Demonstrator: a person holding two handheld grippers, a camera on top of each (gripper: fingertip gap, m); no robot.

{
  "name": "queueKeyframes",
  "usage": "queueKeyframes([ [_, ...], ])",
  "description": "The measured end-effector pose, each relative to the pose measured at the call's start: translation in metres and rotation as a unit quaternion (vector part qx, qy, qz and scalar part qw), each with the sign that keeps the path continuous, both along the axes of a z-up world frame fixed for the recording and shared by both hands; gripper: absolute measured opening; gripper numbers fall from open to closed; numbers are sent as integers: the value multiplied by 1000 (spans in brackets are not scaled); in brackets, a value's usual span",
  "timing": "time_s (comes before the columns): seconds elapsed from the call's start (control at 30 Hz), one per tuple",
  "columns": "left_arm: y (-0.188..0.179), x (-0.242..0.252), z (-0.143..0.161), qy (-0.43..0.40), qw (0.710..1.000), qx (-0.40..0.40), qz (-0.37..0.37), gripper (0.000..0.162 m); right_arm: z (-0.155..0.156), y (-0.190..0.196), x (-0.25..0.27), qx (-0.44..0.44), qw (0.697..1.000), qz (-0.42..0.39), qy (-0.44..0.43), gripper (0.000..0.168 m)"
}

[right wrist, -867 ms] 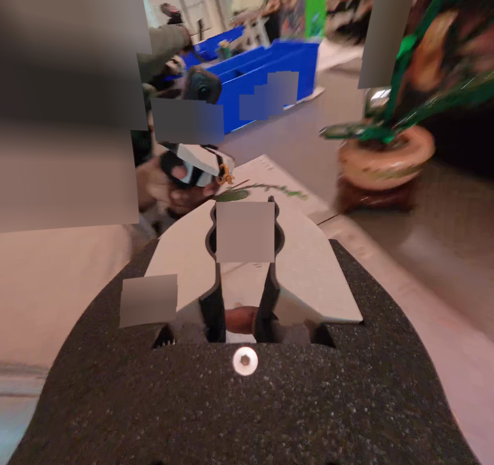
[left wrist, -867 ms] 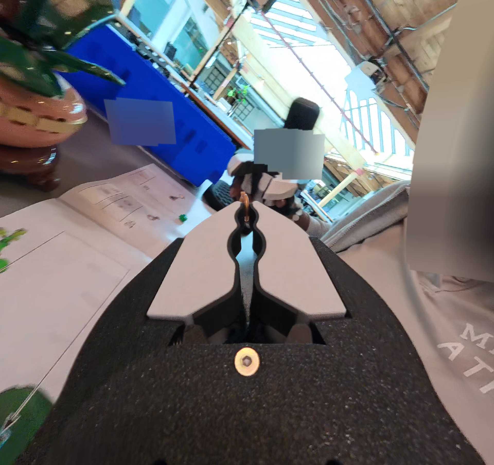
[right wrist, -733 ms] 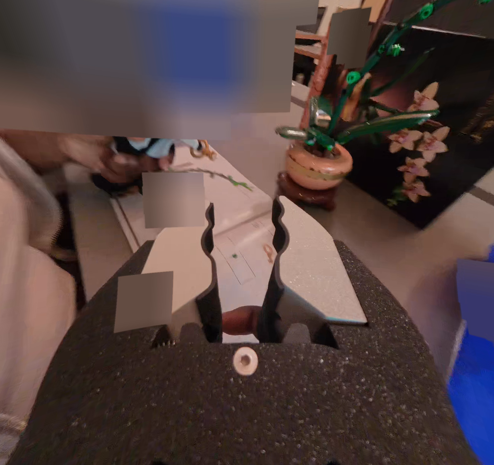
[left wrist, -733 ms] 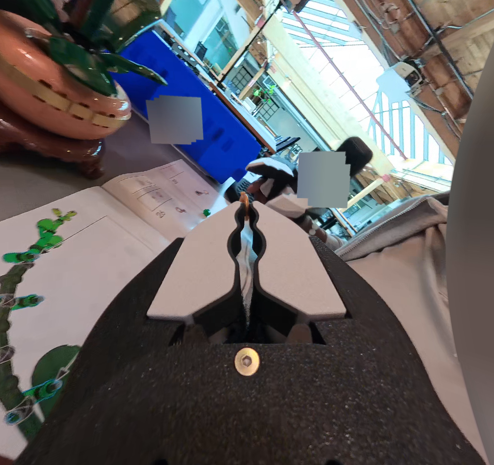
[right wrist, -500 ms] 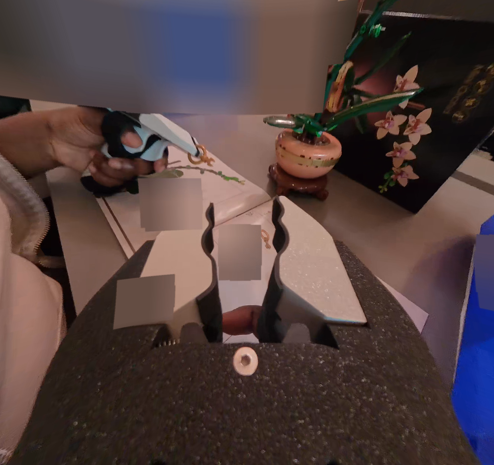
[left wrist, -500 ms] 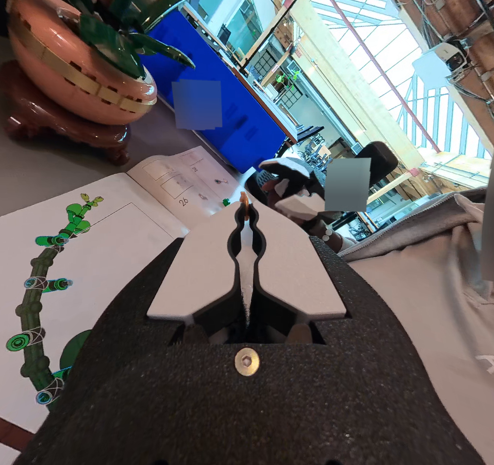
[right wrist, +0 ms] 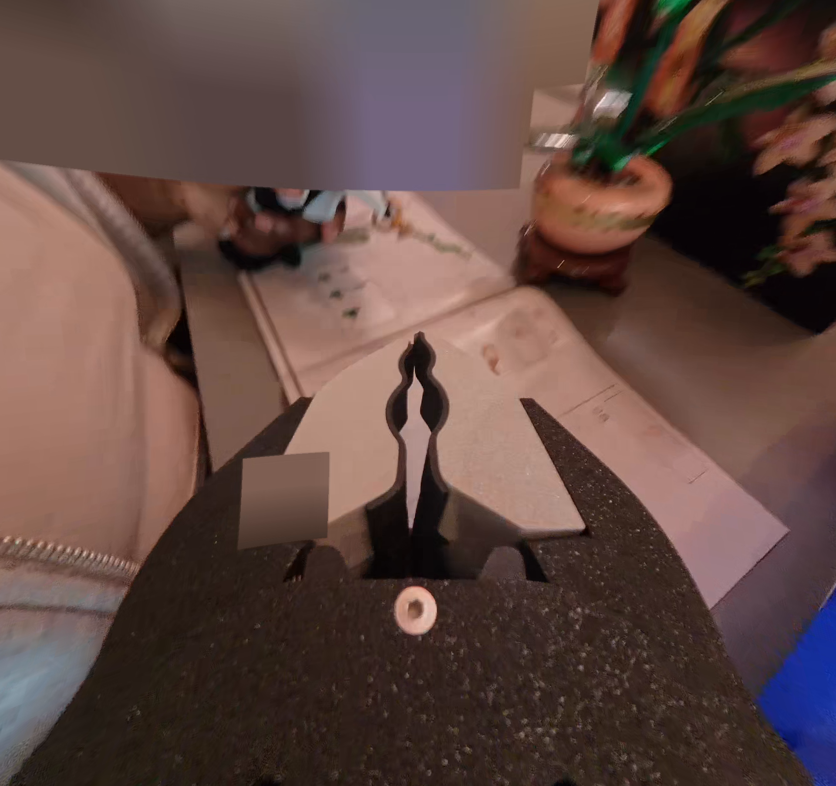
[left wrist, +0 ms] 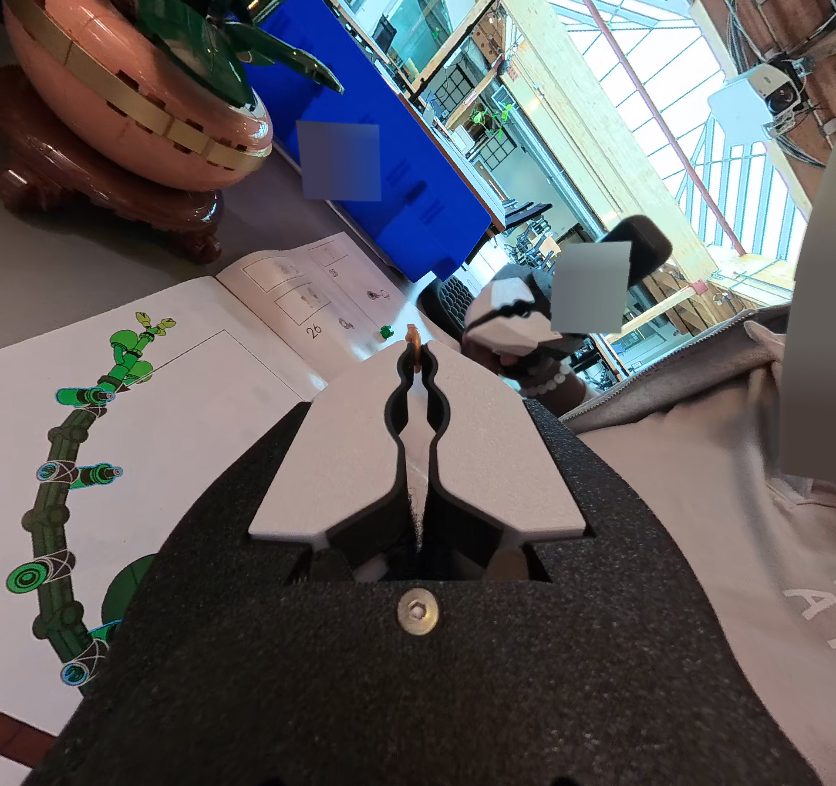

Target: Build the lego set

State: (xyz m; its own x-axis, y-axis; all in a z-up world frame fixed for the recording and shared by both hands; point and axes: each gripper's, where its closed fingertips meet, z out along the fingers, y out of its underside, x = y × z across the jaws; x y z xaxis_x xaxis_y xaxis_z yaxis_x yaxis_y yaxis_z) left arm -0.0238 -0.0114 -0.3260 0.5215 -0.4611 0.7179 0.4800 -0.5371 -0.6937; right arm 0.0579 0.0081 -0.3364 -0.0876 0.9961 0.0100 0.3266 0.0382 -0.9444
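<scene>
Grey table [left wrist: 54,262] under open booklet [left wrist: 190,402]; left gripper [left wrist: 417,350] pinching tan ring [left wrist: 412,340], pot [left wrist: 135,99] at ten o'clock; right gripper [right wrist: 417,344] pressed together, empty.

A big open workshop or converted industrial hall: exposed timber beams [left wrist: 583,99], a skylight roof [left wrist: 642,32], loose cabling [left wrist: 769,4], glass-walled rooms [left wrist: 407,13] and blue bins [left wrist: 375,131].

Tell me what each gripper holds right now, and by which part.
The left gripper pinches a small gold ring-shaped piece by its lower edge at the fingertips. The right gripper is shut with nothing visible between its tips.
</scene>
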Motion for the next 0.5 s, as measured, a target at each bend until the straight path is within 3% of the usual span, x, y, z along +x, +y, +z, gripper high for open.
queueKeyframes([
  [0.07, 0, 1, 0, 2, 1000, 2, -2, 2, -15, -5, 4, 23, 997, 25, -73, 0],
  [0.13, -1, 1, 0, 4, 1000, 4, -3, 2, -21, -7, 2, 32, 996, 21, -85, 0],
  [0.3, -1, 2, 0, 10, 1000, 5, -3, 2, -30, 15, 4, -32, 989, -74, -124, 6],
  [0.5, -3, 8, -2, 22, 1000, 3, -21, 2, -39, 41, 21, 18, 960, -93, -262, 13],
])
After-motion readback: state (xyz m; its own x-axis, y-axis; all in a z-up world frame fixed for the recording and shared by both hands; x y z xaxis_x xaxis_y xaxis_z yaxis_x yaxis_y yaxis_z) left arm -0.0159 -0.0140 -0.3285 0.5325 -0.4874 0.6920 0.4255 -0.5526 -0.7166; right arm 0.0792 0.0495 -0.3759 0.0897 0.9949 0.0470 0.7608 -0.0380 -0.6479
